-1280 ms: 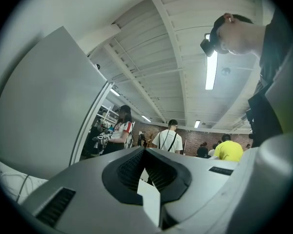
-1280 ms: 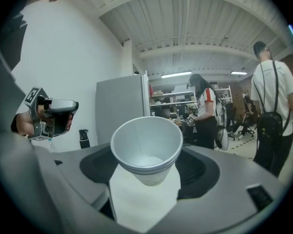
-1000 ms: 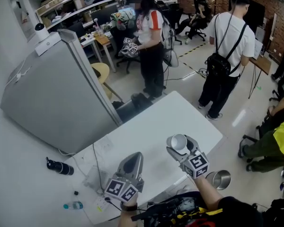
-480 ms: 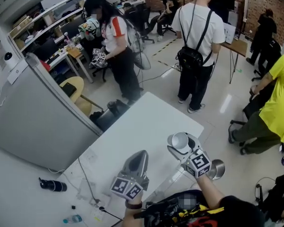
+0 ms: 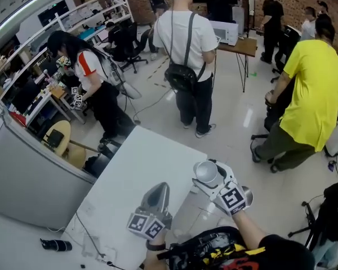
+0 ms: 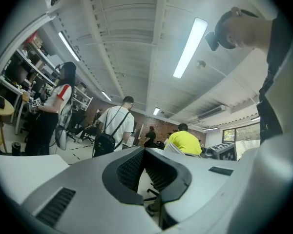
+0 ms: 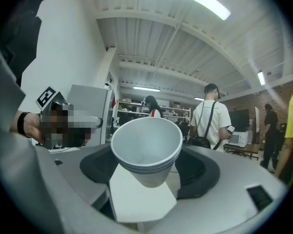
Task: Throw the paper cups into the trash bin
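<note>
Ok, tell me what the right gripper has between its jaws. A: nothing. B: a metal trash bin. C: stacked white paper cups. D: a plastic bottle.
C: its own view shows the right gripper clamped on nested white paper cups, their open mouths facing the camera.

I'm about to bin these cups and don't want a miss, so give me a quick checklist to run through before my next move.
1. Grip: ok, nested paper cups sit between the jaws of the right hand-held gripper.
2. Target found: ok, the metal rim of the trash bin shows on the floor beside that gripper.
3. Cups above the bin mouth: not ok, the bin lies off to their right.
4. Bin mouth unobstructed: cannot tell, mostly hidden.
5. Other hand free: ok, left hand-held gripper has jaws together, nothing between.
</note>
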`<state>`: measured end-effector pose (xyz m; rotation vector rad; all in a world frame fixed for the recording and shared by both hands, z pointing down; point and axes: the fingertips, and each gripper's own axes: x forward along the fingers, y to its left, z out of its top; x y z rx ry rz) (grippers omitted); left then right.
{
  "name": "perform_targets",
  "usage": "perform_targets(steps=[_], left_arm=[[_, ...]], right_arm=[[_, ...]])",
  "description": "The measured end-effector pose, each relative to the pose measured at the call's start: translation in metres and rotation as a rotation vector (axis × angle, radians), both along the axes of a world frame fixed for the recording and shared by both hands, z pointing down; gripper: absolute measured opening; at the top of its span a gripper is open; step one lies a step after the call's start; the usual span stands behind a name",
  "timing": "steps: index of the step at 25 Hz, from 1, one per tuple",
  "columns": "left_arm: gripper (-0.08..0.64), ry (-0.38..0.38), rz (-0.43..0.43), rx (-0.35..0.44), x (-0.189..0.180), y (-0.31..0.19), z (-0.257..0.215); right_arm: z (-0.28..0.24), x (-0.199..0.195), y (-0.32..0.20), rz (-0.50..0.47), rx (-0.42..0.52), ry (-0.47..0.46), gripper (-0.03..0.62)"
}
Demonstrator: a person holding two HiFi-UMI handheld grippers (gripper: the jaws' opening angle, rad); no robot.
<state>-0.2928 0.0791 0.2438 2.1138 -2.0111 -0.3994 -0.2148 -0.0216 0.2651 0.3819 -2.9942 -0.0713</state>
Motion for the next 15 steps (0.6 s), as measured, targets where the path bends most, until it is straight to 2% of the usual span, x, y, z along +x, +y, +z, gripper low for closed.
perform_targets(steps=[7, 11, 15], left_arm=[[-0.011, 0.007, 0.15, -0.016, 0.109, -0.084, 0.005], [-0.011, 0.006, 0.258, -0.021, 0.174, -0.125, 0.007], [-0.011, -0.022, 0.362, -0.049, 0.219, -0.153, 0.01]], right_arm=[[-0.001, 0.116, -0.067, 0.105, 0.01, 0.001, 0.367], [-0.007, 0.181, -0.091, 0.205, -0.034, -0.014, 0.367], [0.002, 0.232, -0.109, 0.293, -0.047, -0.016, 0.367]])
